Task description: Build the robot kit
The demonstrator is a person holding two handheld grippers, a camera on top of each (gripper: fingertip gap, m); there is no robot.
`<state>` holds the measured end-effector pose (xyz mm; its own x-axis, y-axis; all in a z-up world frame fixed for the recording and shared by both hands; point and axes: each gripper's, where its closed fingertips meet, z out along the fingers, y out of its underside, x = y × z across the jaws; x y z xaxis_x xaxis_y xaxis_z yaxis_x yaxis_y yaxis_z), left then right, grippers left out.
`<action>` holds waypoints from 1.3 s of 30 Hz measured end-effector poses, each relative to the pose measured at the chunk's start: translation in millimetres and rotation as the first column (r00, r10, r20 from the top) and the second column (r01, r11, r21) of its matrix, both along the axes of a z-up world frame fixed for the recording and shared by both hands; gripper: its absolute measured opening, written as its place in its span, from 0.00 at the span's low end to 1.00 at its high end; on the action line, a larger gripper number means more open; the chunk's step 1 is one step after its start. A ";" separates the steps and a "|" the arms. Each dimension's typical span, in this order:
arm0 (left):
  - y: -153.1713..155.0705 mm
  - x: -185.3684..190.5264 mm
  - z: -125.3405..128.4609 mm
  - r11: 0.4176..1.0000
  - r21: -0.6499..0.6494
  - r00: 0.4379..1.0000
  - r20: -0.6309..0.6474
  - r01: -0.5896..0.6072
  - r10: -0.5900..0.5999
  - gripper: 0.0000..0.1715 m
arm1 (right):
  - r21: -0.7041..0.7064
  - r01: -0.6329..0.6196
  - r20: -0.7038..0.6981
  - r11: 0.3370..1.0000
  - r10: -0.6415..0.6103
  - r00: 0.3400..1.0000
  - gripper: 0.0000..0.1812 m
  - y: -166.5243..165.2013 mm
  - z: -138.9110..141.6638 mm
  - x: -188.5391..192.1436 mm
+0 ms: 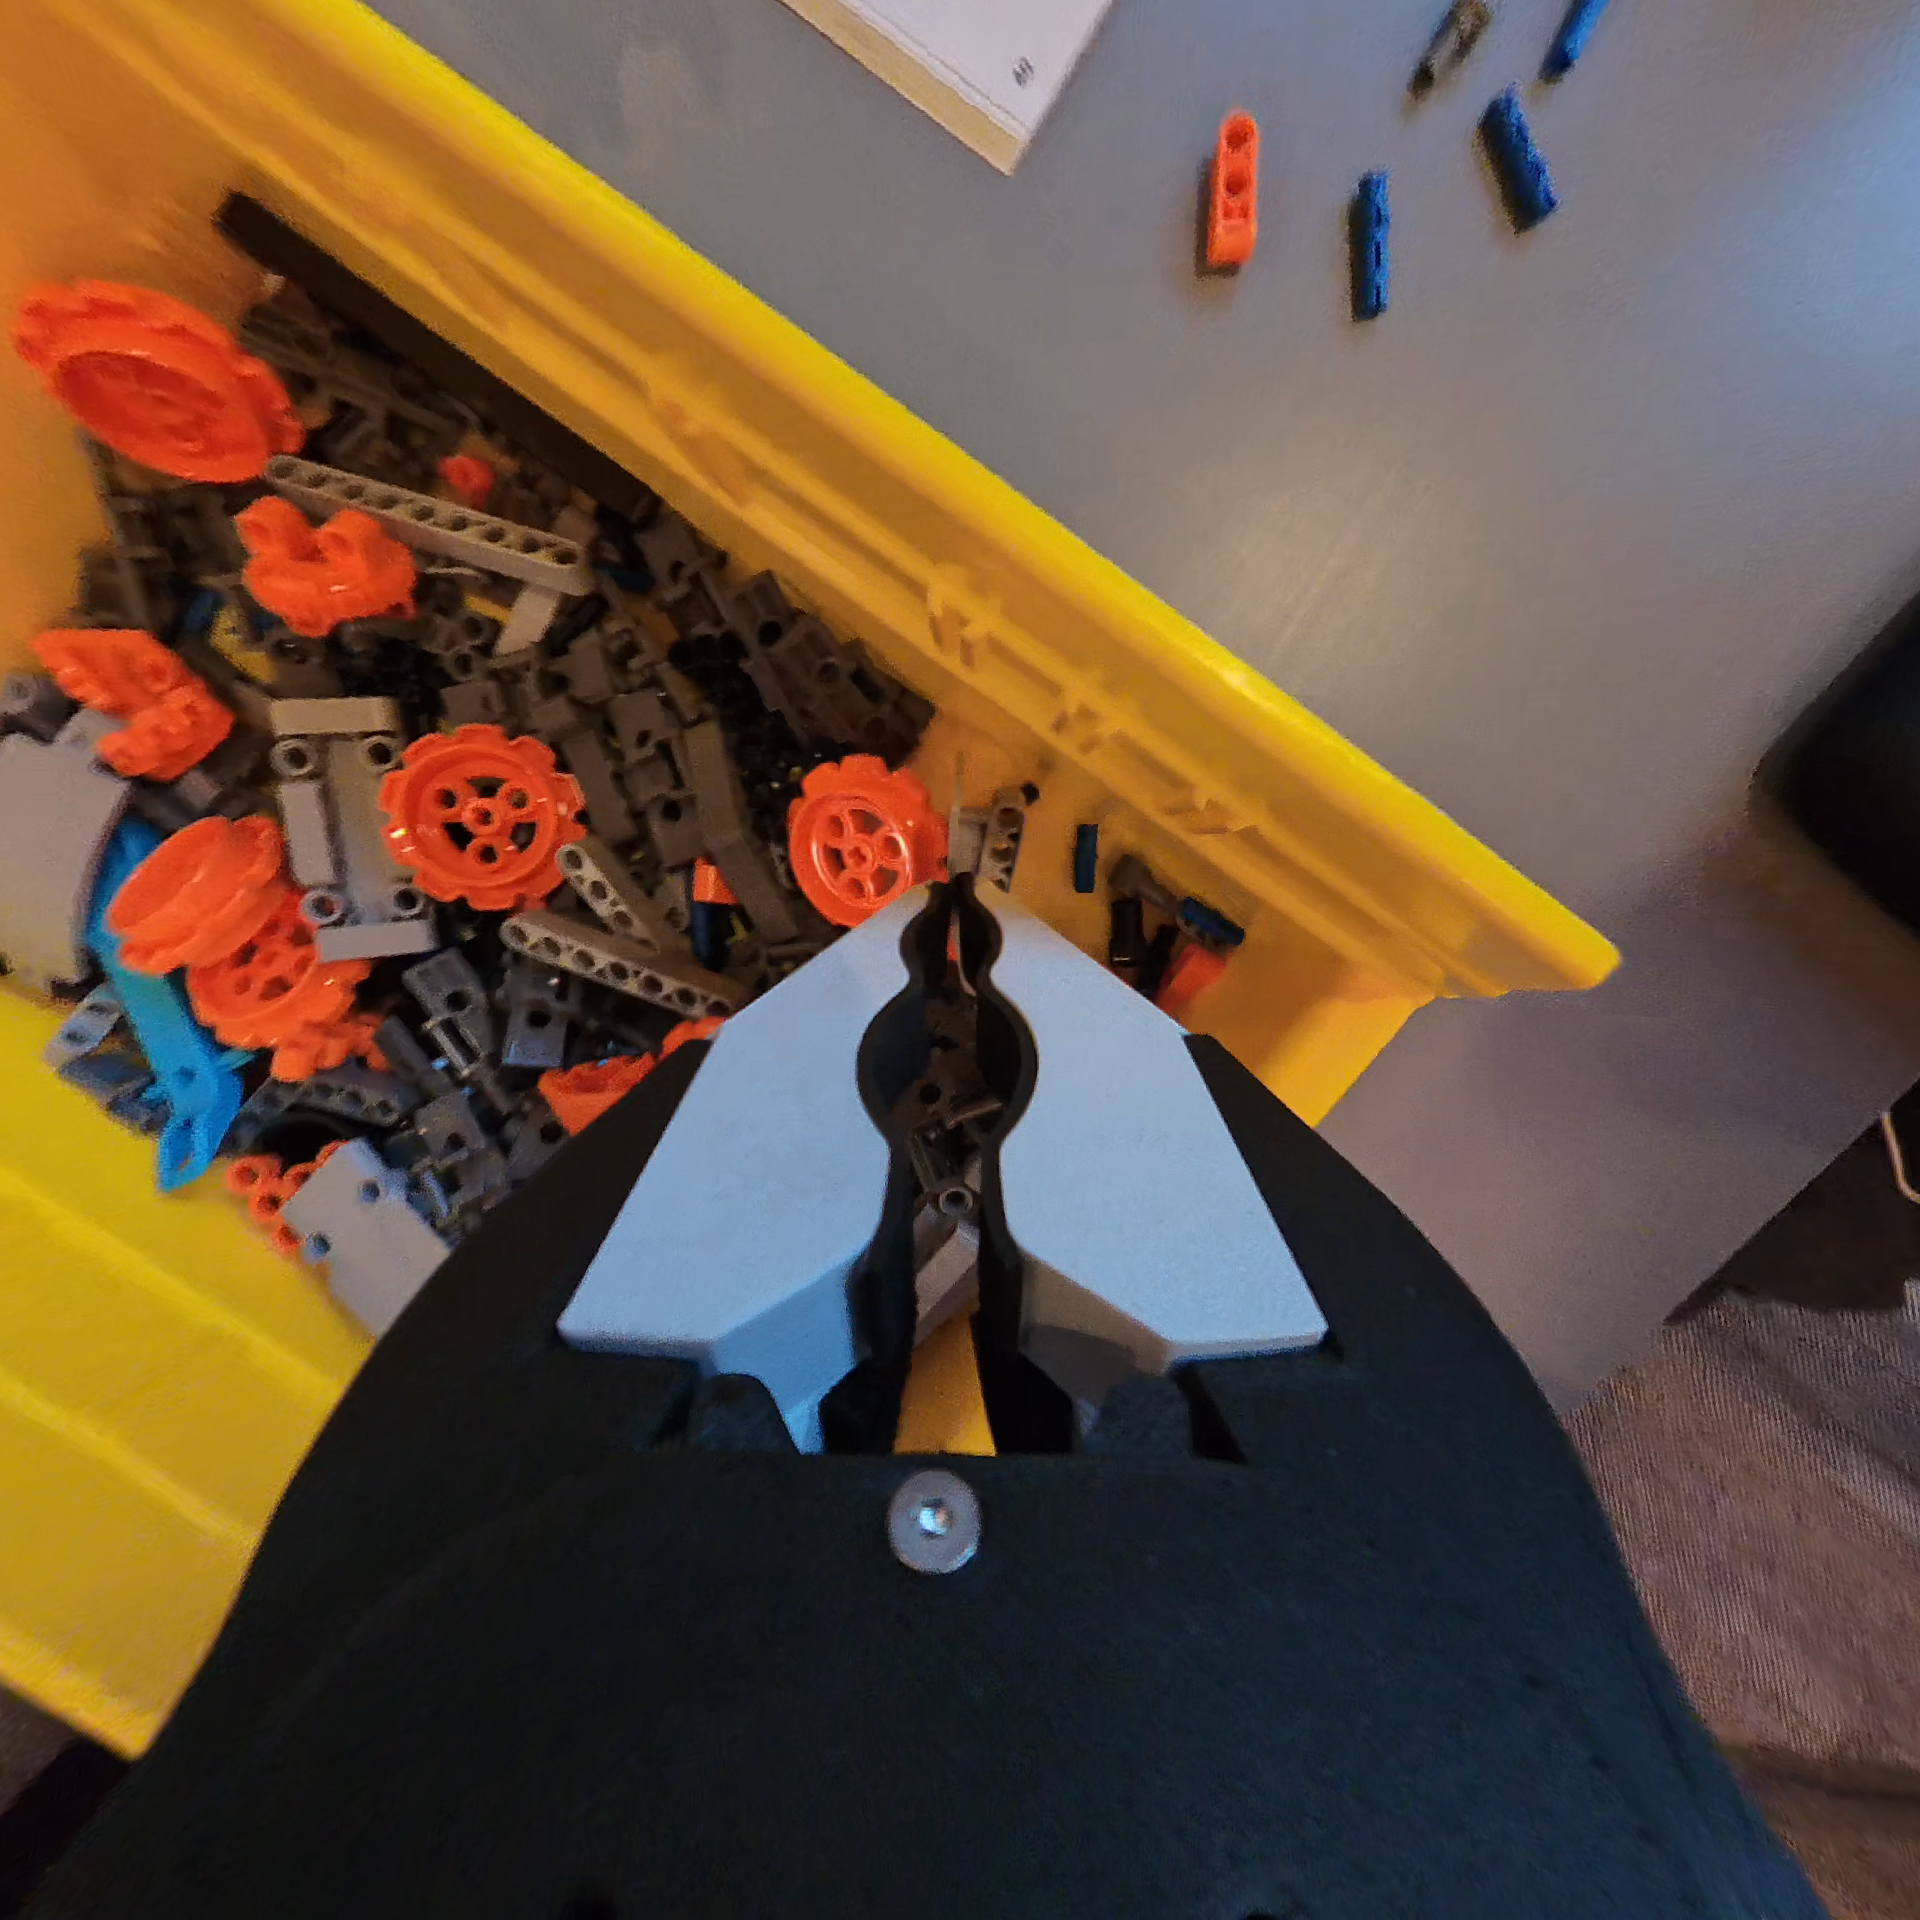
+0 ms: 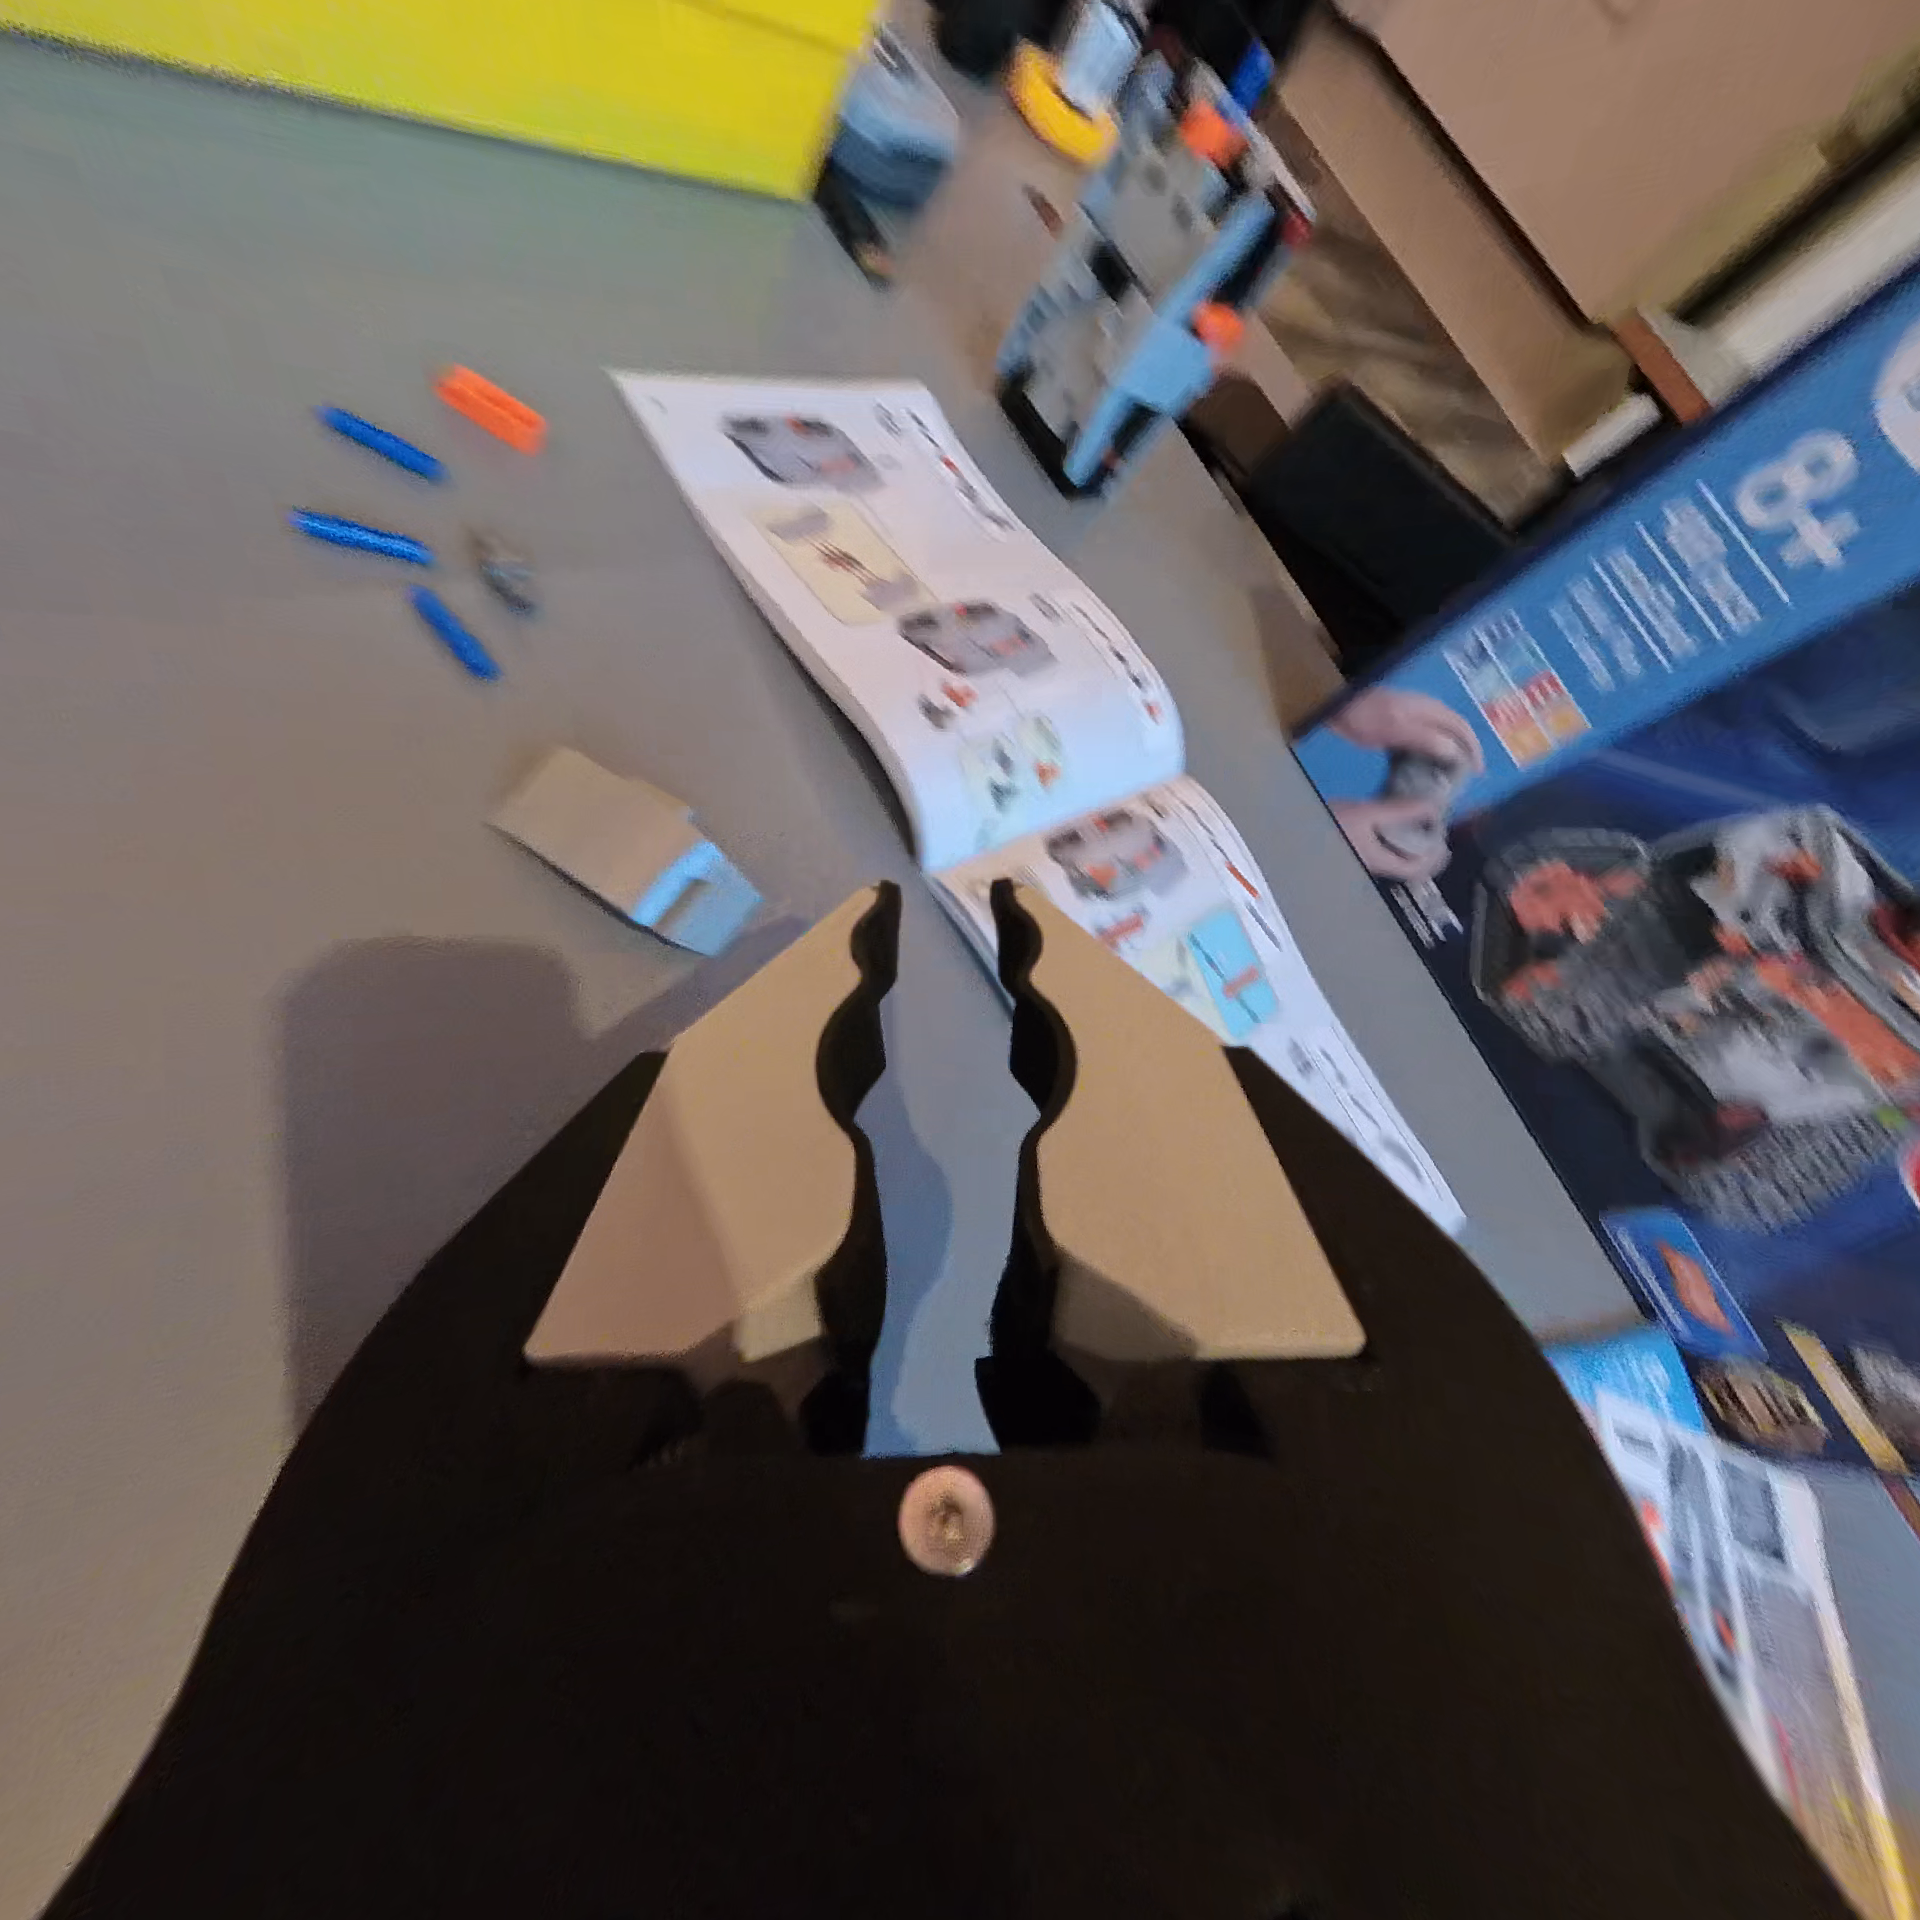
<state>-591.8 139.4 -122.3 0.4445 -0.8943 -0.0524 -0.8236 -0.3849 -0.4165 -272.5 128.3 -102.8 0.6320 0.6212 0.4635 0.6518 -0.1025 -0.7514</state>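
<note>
My left gripper [image 1: 956, 885] is over the near right corner of a yellow bin [image 1: 1039, 582] full of building pieces. Its jaws are shut, and a small light grey piece [image 1: 977, 831] sticks out just past the tips, with a thin pale edge showing between the pads. An orange toothed wheel [image 1: 857, 857] lies just left of the tips. My right gripper [image 2: 945, 899] is open and empty above the grey table [image 2: 260, 727], with its tips at the near edge of an open instruction booklet [image 2: 935, 623]. A small cardboard piece [image 2: 613, 831] lies to its left.
Several blue pins [image 2: 364, 540] and an orange beam [image 2: 488, 407] lie on the table; they also show in the left wrist view [image 1: 1231, 187]. A blue product box [image 2: 1662, 831] stands at the right. A half-built model [image 2: 1143, 270] and the yellow bin [image 2: 520, 73] stand farther back. About 35 cm separates my left fingertips from my right. From the left gripper's tips to the orange beam [image 2: 488, 407] is close to 15 cm. It turns up in the left wrist view [image 1: 1246, 183] as well.
</note>
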 end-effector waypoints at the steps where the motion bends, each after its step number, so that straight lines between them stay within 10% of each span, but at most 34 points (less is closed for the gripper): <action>1: 1.9 -1.6 6.6 0.999 0.025 1.000 0.013 -0.025 0.024 0.00 | 0.002 0.068 0.018 0.998 -0.068 0.998 0.10 5.2 -0.1 11.2; 10: 13.9 -1.4 70.5 0.969 0.187 0.982 0.124 -0.161 0.140 0.00 | 0.005 0.287 0.065 0.958 -0.286 0.956 0.10 10.3 4.4 56.3; 23: -1.1 42.9 124.9 0.936 0.287 0.951 0.283 -0.206 0.122 0.00 | -0.034 0.183 0.006 0.983 -0.183 0.983 0.11 -2.5 5.0 30.0; 28: -36.0 107.3 142.5 0.972 0.206 0.835 0.550 -0.114 -0.018 0.00 | -0.062 -0.127 -0.242 0.990 0.109 0.964 0.14 -29.0 23.6 -29.2; 33: -80.4 188.4 126.9 0.974 0.212 0.706 0.679 0.074 -0.201 0.00 | -0.010 -0.420 -0.572 0.908 0.339 0.747 0.14 -69.8 73.4 -62.8; 39: -123.6 247.6 115.7 0.949 0.272 0.567 0.762 0.159 -0.314 0.00 | -0.097 -0.575 -0.564 0.813 0.431 0.705 0.23 -109.7 66.7 -58.5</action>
<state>-344.2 15.8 -6.6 0.1518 -0.9863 0.0642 -0.1912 -0.0930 -0.9771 -331.0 18.5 -36.1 0.2814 0.9589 -0.0359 0.2053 -0.0968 -0.9739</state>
